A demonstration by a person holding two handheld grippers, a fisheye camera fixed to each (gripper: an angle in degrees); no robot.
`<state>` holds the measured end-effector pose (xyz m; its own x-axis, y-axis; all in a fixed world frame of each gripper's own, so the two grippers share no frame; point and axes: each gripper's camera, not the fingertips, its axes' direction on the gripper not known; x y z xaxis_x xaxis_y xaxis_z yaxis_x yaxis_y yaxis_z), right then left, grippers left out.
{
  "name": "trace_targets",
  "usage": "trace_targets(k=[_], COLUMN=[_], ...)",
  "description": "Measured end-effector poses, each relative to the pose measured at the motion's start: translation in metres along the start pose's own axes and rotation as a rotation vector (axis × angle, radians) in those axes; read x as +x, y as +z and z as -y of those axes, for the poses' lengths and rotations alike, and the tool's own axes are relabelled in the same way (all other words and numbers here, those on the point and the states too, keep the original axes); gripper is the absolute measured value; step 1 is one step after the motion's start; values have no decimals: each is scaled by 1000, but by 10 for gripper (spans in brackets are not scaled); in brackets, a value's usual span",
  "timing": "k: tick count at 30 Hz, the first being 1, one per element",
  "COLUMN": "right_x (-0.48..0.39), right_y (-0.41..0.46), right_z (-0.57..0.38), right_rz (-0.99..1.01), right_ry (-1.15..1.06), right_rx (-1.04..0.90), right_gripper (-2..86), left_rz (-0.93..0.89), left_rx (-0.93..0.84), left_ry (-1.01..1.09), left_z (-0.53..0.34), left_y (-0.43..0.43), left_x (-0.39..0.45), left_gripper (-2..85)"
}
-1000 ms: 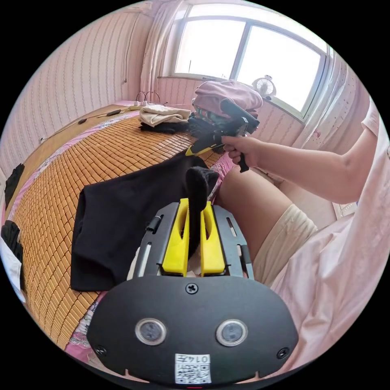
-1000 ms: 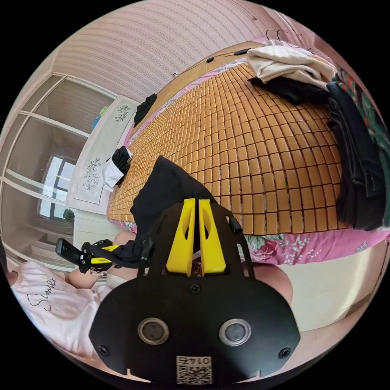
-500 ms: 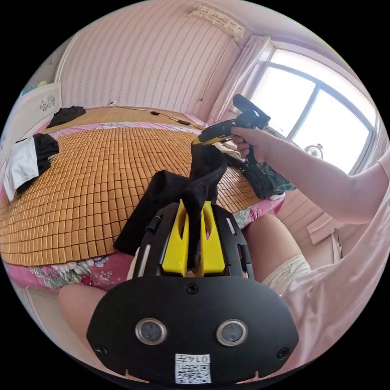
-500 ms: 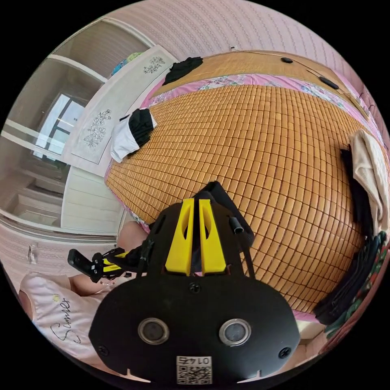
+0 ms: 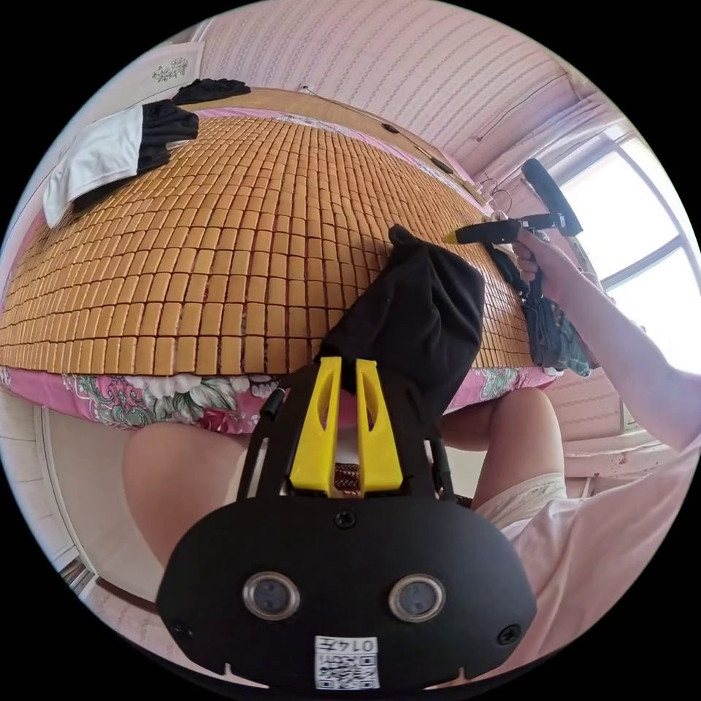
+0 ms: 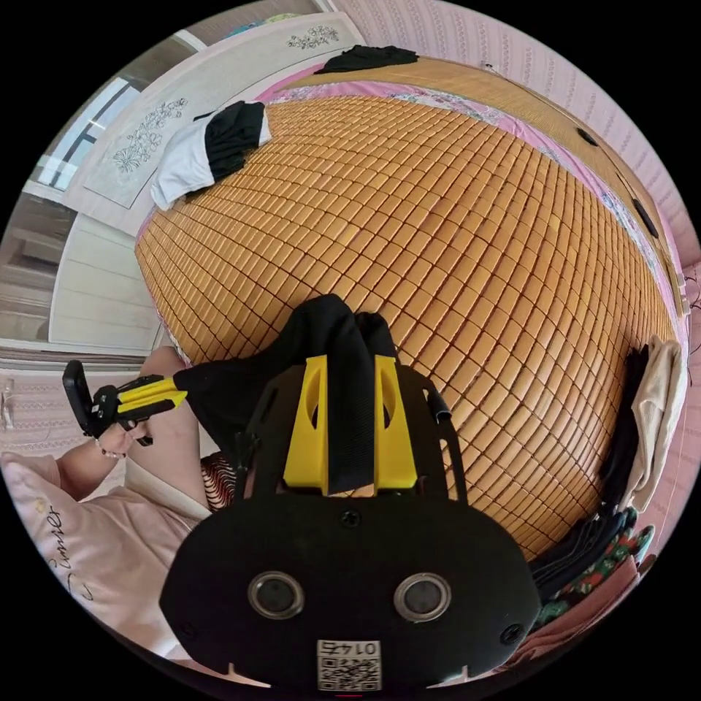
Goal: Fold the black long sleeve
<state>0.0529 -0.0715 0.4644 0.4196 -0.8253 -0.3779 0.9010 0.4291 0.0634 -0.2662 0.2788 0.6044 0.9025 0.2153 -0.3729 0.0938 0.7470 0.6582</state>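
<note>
One garment: the black long sleeve (image 5: 416, 314) hangs bunched between both grippers, above the near edge of the bamboo mat (image 5: 219, 241).
Left gripper (image 5: 341, 365): jaws nearly together, the black cloth just at their tips; whether they pinch it, I cannot tell.
Right gripper (image 6: 349, 361): jaws clamped on a band of the cloth.
Far left corner: white and black clothes (image 6: 208, 142).
Right edge: pile of clothes (image 6: 642, 431).
</note>
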Motion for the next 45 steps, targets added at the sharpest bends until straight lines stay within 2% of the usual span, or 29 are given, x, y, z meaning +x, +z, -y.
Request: trace_targets(k=[3, 7, 10, 14, 20, 24, 29, 34, 36, 39, 43, 45], right_x=[0, 2, 10, 28, 26, 26, 9, -12, -12, -10, -5, -3], right_y=[11, -41, -49, -25, -70, -44, -9, 1, 0, -8, -2, -3], right_z=[1, -21, -28, -8, 22, 61, 95, 99, 100, 98, 94, 89], right_rz=[-26, 30, 2, 17, 50, 58, 6, -113, -114, -127, -110, -115], right_ry=[-22, 30, 98, 162, 108, 63, 31, -34, -43, -46, -36, -42], right_rx=[-79, 87, 101, 11, 201, 95, -43, -63, -70, -46, -74, -71], right_gripper=[51, 27, 32, 60, 89, 119, 128, 110, 110, 125, 143, 140], left_rz=[6, 3, -3, 1, -25, 53, -21, 91, 56, 68, 37, -3], left_rx=[-22, -39, -57, -102, -21, -6, -83, -152, -166, -158, -176, -213], left_ry=[-2, -1, -7, -18, -43, 28, 20, 122, 141, 149, 151, 181], left_z=[4, 11, 18, 23, 27, 33, 52, 57, 53, 46, 43, 46], left_y=[4, 9, 14, 22, -20, -23, 5, 23, 16, 7, 5, -3], left_x=[-8, -10, -10, -13, -22, -15, -5, 14, 16, 18, 22, 28], left_gripper=[39, 38, 40, 40, 67, 106, 115, 56, 13, 0, 24, 88])
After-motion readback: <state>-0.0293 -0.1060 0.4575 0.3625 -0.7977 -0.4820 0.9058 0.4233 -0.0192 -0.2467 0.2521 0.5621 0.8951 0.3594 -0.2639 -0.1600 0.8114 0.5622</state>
